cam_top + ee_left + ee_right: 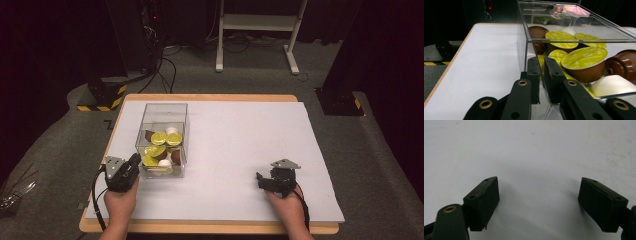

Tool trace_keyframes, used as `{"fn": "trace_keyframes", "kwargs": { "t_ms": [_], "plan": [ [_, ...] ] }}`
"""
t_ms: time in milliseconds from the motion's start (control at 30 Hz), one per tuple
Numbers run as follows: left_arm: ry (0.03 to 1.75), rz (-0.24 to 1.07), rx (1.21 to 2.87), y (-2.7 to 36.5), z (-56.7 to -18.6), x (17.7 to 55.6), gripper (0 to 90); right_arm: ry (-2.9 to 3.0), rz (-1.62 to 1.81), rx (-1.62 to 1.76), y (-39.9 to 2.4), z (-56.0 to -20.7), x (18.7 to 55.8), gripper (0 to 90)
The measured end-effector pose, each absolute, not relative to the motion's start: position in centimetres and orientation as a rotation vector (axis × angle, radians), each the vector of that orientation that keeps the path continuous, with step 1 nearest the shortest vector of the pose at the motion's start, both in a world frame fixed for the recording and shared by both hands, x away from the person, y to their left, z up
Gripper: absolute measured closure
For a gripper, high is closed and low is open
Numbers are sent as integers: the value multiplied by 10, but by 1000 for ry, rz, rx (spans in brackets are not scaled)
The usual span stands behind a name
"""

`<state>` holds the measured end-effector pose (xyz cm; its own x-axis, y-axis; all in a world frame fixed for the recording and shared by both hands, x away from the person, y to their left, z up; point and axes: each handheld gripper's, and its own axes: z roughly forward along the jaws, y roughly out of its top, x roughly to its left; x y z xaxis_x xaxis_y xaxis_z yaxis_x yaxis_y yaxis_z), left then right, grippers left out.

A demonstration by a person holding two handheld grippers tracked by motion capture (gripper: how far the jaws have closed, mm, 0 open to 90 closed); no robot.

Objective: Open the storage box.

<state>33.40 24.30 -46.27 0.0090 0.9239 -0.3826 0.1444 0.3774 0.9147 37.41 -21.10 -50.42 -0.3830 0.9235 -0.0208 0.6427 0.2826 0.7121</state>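
Gripping the near left wall of the clear rectangular plastic box (574, 37), my left gripper (541, 75) has its jaws drawn narrow, one outside the wall and one inside; the transparent pane between them is hard to make out, but the pads look pressed on it. I see the box standing on the left half of the white table sheet (240, 135), near the front edge. It holds round coffee capsules (584, 60): several with yellow-green foil lids, some brown cups, some white ones. Reflections on the top pane blur the capsules at the far end, and the right side of the box is cut off in the left gripper view. From above, the left gripper (131, 167) sits at the box's near left corner, my hand (119, 200) behind it. Well apart, on the bare right part of the sheet, my right gripper (261, 180) rests with its jaws wide and nothing between them.
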Motion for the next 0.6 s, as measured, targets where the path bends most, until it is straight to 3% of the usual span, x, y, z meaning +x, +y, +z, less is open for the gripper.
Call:
{"fn": "trace_keyframes", "kwargs": {
  "t_ms": [600],
  "plan": [
    [1455,870,1032,239,-462,324,871,2126,872,1405,-211,-504,374,172]
  ]
}}
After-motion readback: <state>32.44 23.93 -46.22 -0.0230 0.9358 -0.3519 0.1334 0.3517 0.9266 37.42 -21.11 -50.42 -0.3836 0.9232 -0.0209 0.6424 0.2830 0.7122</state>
